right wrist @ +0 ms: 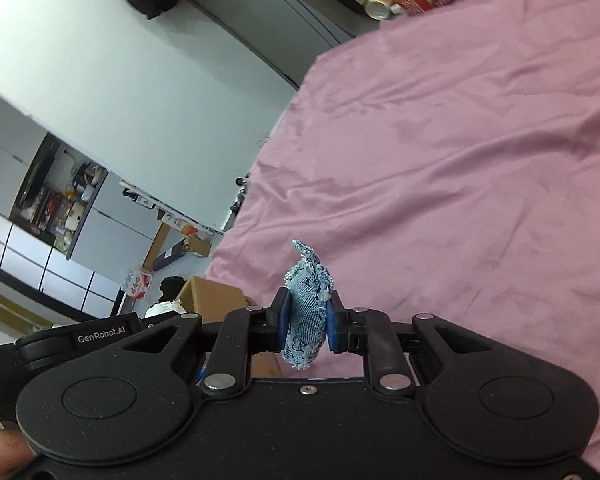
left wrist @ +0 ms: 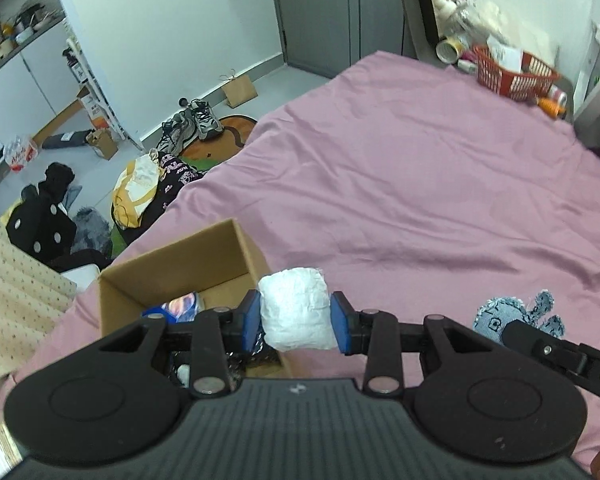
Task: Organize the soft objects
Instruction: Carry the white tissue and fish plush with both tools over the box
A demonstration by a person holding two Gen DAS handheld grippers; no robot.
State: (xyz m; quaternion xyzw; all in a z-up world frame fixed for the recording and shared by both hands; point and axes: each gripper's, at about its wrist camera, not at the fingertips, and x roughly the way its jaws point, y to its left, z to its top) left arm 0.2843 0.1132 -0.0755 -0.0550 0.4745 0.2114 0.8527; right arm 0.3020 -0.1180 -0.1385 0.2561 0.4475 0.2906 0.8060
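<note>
The left hand-held gripper (left wrist: 295, 322) is clamped on a white bundle (left wrist: 296, 312), a crumpled, roughly square soft lump pinched between the blue pads (left wrist: 251, 320). It sits at lower centre of the left wrist view, over the near right edge of an open cardboard box (left wrist: 180, 268) that stands on the pink bed (left wrist: 420, 184). The bundle's surface is wrinkled and papery-looking.

The right hand-held gripper (right wrist: 306, 326) is clamped on a denim toy (right wrist: 306, 320), a pale blue stuffed piece with frayed edges and dark printed marks, squeezed thin between its pads (right wrist: 281, 322). A fringed tip sticks up above the fingers. In the left wrist view the same toy shows at lower right, held above the bed.

Inside the box lies a blue and orange item (left wrist: 180, 306), too blurred to name, and something dark and something white lower down, partly hidden by the gripper.

A red basket (left wrist: 514, 74) stands at the far corner of the bed, upper right, holding papers, with bottles beside it.
</note>
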